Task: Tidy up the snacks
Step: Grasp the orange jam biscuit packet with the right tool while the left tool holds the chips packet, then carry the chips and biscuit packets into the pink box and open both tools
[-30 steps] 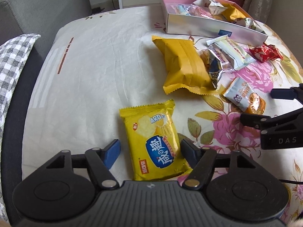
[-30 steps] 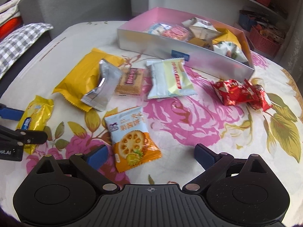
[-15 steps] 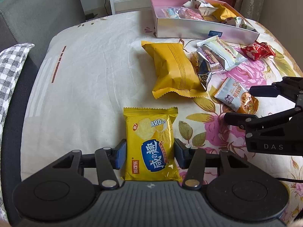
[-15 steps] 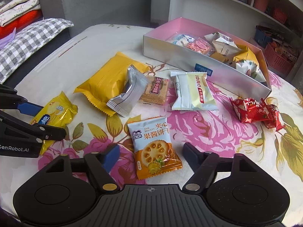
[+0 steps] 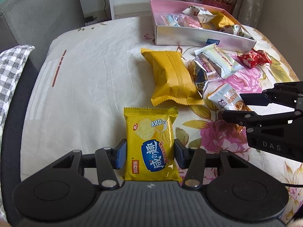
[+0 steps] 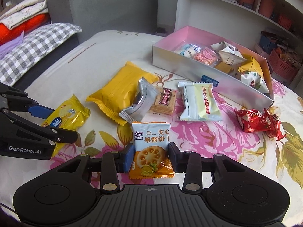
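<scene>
Grip is set on both sides: the left gripper pinches the yellow cracker packet across its width, and the right gripper, whose jaws have just been closing, now clamps the jam biscuit packet the same way. Each packet's long axis runs straight ahead from its gripper. The pink box lies ahead and to the right, nearer the right gripper, beyond a scatter of packets on the surface, so a lift looks needed first.
</scene>
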{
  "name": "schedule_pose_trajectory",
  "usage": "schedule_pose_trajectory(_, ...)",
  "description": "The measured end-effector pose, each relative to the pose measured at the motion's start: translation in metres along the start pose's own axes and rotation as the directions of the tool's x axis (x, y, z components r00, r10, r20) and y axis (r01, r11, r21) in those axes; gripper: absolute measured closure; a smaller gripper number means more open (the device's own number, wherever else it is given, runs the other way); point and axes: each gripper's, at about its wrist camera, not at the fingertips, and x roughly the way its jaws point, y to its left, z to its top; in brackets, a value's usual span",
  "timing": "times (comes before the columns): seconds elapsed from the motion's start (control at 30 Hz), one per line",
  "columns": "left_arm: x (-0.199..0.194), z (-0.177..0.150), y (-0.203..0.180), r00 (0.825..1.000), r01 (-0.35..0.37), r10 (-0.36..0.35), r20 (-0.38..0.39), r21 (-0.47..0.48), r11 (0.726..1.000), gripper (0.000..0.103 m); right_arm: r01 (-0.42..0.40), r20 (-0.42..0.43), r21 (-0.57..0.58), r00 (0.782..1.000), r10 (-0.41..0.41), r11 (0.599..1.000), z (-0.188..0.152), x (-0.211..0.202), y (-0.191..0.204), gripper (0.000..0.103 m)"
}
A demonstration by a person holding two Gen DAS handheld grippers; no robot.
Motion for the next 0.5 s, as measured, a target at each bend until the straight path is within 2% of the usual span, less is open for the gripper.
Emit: schedule_pose_trajectory(0.5, -0.021, 0.016, 0.003, 0.997, 0.027, -0.025, 0.080, -0.029, 0.999, 0.056, -0.003, 0.029, 0.097, 1.000, 0.000, 0.995, 0.017, -0.021, -0.021, 0.065)
